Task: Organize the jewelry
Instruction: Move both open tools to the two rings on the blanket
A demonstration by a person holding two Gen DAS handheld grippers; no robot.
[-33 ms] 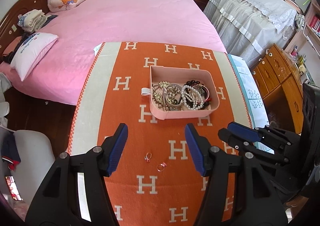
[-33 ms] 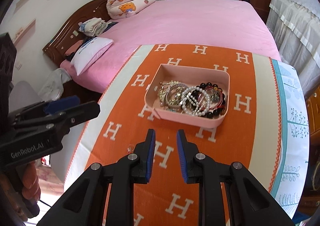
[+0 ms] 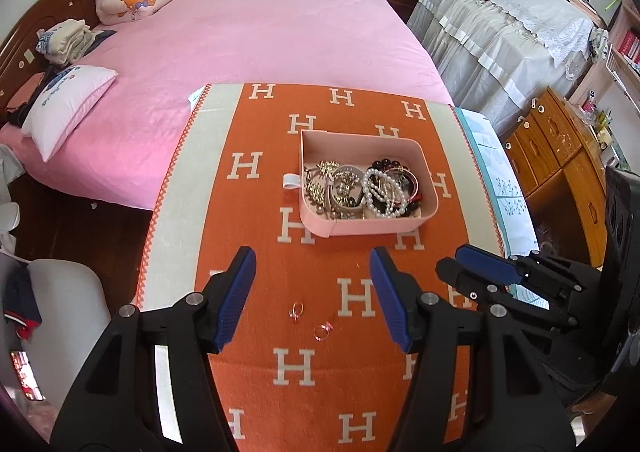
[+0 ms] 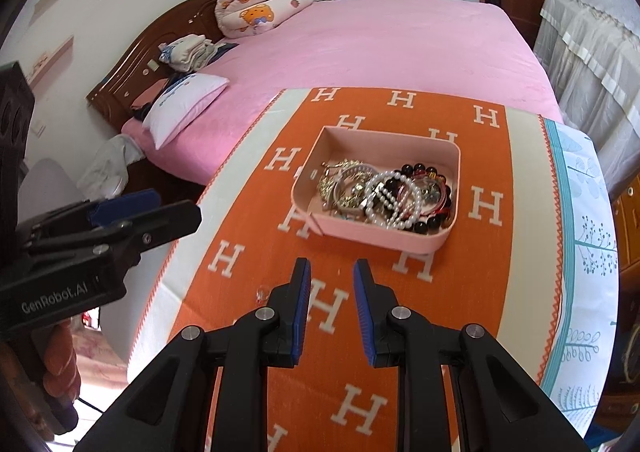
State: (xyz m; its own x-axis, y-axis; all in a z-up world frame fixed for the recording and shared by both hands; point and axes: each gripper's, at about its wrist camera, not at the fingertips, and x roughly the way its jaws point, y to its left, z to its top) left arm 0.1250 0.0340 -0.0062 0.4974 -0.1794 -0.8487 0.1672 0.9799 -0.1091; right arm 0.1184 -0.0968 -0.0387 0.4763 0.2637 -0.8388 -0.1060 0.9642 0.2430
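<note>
Two rings (image 3: 297,310) (image 3: 322,330) lie on the orange cloth (image 3: 256,332), lower centre, below the tray (image 3: 360,226) of jewelry. Left gripper (image 3: 312,294) hovers over them, fingers wide apart, empty. Right gripper (image 4: 332,306) stands slightly parted, empty. Straddle one ring, descend, close gently.

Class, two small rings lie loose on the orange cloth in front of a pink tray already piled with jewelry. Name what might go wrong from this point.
1. The two rings are tiny and lie flat on the soft orange cloth; the left gripper, open above them, may pinch cloth or flick one away.
2. The pink tray holds tangled pearls and bracelets; a dropped ring could snag or vanish among them.
</note>
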